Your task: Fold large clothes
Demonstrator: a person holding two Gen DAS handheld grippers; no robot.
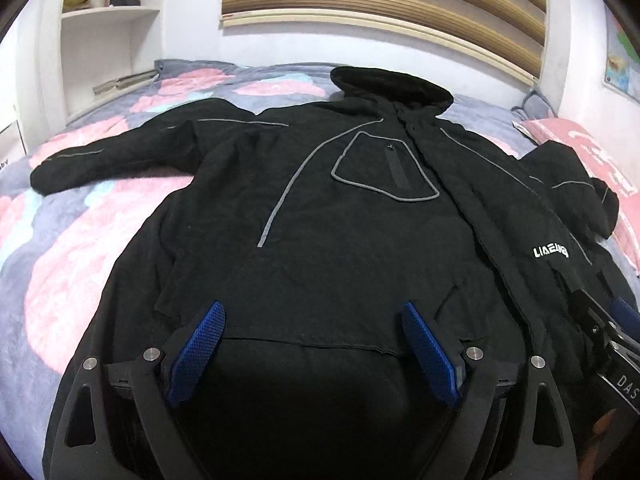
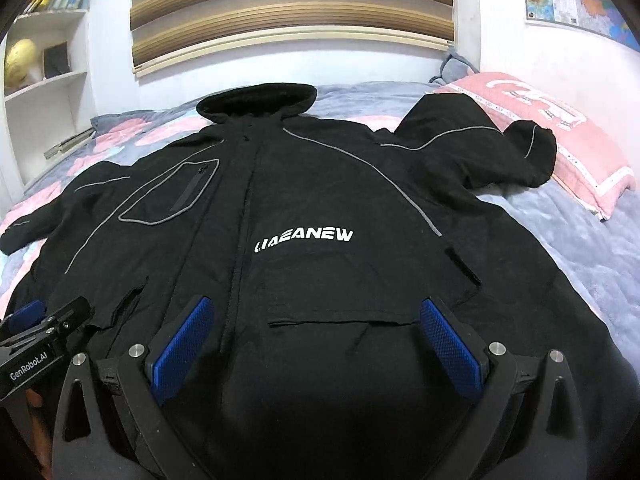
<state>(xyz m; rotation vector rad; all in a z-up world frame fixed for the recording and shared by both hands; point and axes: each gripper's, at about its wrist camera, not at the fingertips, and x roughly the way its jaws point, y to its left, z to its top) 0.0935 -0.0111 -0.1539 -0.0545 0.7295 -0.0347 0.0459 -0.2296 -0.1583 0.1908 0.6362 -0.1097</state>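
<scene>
A large black hooded jacket (image 1: pixel 320 208) with grey piping and a white logo lies front-up and spread flat on the bed; it also shows in the right wrist view (image 2: pixel 320 208). Its left sleeve (image 1: pixel 112 152) stretches out flat. Its right sleeve (image 2: pixel 480 148) is bent over near the pillow. My left gripper (image 1: pixel 314 320) is open and empty above the hem's left half. My right gripper (image 2: pixel 316 316) is open and empty above the hem's right half, and it shows at the left wrist view's right edge (image 1: pixel 608 332). The left gripper shows at the right wrist view's left edge (image 2: pixel 36 332).
The bed has a pink, blue and grey blanket (image 1: pixel 60 264). A pink pillow (image 2: pixel 560 128) lies at the right by the bent sleeve. White shelves (image 1: pixel 108 16) with a globe stand at the far left. A wooden blind (image 2: pixel 292 8) hangs behind the bed.
</scene>
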